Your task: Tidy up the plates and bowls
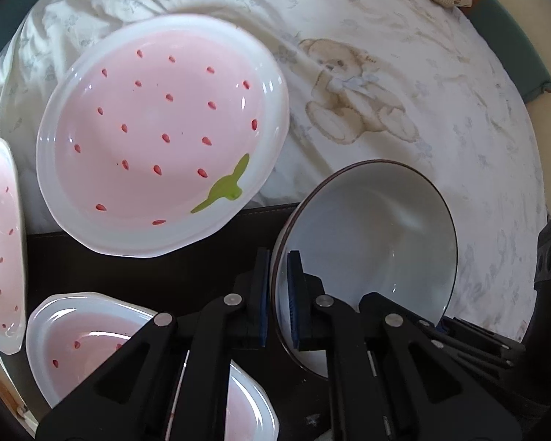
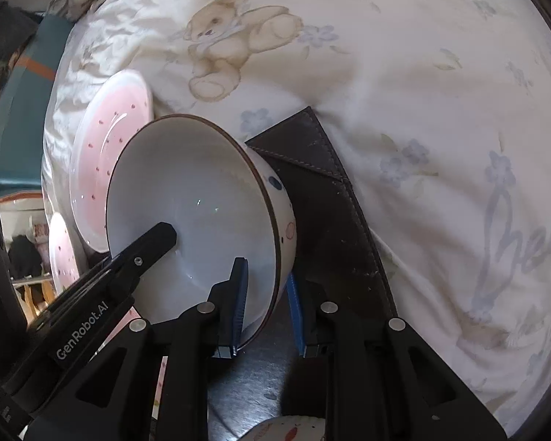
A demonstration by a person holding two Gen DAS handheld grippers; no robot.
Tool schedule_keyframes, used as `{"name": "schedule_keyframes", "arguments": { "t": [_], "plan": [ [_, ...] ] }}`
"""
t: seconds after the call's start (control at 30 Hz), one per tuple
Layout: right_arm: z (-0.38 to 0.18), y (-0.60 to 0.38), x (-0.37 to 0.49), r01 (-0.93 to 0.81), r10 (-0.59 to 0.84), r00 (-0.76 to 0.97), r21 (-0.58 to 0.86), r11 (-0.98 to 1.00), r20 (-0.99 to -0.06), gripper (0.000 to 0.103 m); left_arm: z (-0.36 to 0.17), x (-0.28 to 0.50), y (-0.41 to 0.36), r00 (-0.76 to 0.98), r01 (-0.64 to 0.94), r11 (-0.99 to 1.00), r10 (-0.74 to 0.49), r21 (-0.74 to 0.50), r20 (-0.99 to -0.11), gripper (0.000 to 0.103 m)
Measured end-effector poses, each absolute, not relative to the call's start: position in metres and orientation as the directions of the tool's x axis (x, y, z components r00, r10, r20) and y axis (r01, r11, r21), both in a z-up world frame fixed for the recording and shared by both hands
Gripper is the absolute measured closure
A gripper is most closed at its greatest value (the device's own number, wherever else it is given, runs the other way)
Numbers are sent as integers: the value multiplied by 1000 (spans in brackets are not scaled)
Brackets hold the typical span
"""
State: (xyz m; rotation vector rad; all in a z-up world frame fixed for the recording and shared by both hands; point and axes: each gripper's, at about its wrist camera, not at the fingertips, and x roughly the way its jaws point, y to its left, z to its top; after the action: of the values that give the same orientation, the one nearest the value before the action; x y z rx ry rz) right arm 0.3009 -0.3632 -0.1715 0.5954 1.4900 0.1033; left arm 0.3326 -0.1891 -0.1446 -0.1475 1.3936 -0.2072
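A white bowl with a dark rim (image 1: 371,235) is held tilted above a dark brown mat (image 1: 139,268). My left gripper (image 1: 278,294) is shut on its rim at the left side. My right gripper (image 2: 266,308) is shut on the opposite rim of the same bowl (image 2: 198,217), one pad inside and one outside. The left gripper's finger (image 2: 143,253) reaches into the bowl in the right wrist view. A pink strawberry plate (image 1: 158,136) lies beyond the mat on the bedding, with two more strawberry plates (image 1: 0,242) (image 1: 88,341) at the left.
A cream bedspread with a teddy bear print (image 1: 352,92) covers the surface around the mat (image 2: 327,198). A teal cushion (image 2: 22,110) lies at the far left. Another spotted dish (image 2: 294,428) shows at the bottom edge of the right wrist view.
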Motion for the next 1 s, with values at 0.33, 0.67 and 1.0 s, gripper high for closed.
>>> {"name": "schedule_keyframes", "arguments": {
  "t": [0.33,0.67,1.0],
  "plan": [
    [-137,-368,291,243,430,169,460,854,-887,81,-99,306,-191,232,100,970,-238,-220,-943,97],
    [-72,-376,238,152,407,259,453,878,-876,81,-45,251,-199,274,145,959,-276,-244,-921,96],
    [-42,-375,161,101,401,273,441,892,-874,81,-11,178,-204,282,196,947,-303,-254,-911,96]
  ]
}}
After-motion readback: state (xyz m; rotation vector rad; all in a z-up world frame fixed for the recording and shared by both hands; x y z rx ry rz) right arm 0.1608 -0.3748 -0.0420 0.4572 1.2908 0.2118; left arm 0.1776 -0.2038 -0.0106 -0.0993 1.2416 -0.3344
